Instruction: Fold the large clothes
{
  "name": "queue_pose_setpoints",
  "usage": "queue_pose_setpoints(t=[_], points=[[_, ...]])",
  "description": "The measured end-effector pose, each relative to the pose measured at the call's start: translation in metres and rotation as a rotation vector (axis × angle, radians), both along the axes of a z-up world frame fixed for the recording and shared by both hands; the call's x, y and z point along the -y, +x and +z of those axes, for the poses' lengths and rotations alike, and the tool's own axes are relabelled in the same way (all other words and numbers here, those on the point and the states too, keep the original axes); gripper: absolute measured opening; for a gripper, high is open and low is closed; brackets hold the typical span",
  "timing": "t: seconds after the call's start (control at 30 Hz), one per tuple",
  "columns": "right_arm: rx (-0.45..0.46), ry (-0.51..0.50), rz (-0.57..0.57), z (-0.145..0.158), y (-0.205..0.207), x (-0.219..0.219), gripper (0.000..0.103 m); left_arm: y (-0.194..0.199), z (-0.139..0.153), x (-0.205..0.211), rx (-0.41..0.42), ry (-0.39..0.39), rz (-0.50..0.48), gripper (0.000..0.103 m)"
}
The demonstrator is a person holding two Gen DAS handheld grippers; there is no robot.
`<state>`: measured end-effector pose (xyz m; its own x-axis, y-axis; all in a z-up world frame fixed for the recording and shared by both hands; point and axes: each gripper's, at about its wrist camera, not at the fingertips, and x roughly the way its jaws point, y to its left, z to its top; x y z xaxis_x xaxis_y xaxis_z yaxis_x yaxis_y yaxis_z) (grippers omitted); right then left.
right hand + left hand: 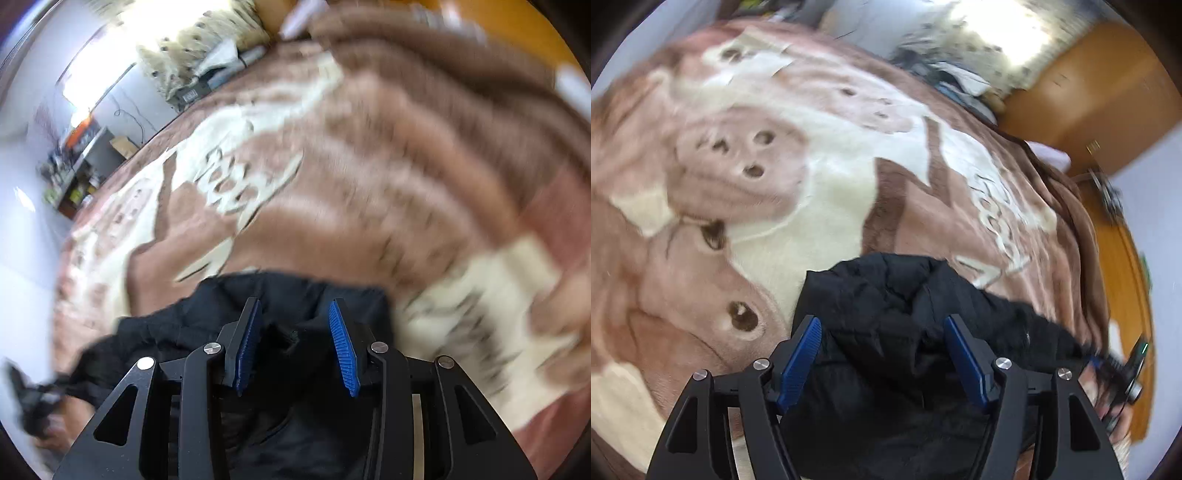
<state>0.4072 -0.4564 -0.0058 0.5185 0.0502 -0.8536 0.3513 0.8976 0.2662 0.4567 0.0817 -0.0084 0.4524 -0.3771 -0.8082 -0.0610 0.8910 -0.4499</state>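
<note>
A black padded garment (879,288) lies bunched on a brown and cream plush blanket (812,206) that covers a bed. My left gripper (882,319) hangs just over the garment's near part, its blue pads (801,358) wide apart and pressing on nothing. In the right wrist view the same black garment (207,306) lies on the blanket (369,184). My right gripper (294,302) stands above it with a gap between its pads (343,347), and dark cloth shows below that gap. Both views are blurred.
A hand with the other gripper (1123,369) shows at the garment's right end. An orange-brown wooden bed frame (1089,85) and a cream spotted fluffy throw (960,44) with piled clothes sit at the far side. A cluttered shelf (77,166) stands by the white wall.
</note>
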Motion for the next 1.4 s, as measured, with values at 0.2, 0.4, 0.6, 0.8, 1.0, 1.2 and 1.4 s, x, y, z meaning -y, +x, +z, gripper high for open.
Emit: queue_pose_setpoints(t=[0.2,0.4,0.6,0.8,1.0,1.2,1.4], points=[[0.198,-0.234,0.071,0.043,-0.038,-0.027,0.050,-0.050,0.017,0.015,0.105,0.078,0.000,0.071],[0.200,-0.247,0.387,0.029,-0.097,-0.088,0.050,-0.098,0.005,0.071,0.129,0.127,-0.171,0.077],[0.103,-0.275,0.537,-0.024,-0.132,-0.148,0.050,-0.132,-0.039,0.151,0.109,0.225,-0.342,0.077],[0.070,-0.257,0.567,-0.059,-0.103,-0.187,0.050,-0.106,-0.053,0.184,0.146,0.285,-0.285,0.076],[-0.006,-0.203,0.479,-0.078,-0.047,-0.189,0.050,-0.049,-0.075,0.191,0.079,0.351,-0.234,0.078],[-0.042,-0.193,0.433,-0.088,-0.004,-0.182,0.050,-0.001,-0.083,0.190,-0.002,0.347,-0.218,0.080],[-0.051,-0.204,0.416,-0.084,0.015,-0.175,0.050,0.024,-0.078,0.170,-0.008,0.343,-0.175,0.079]])
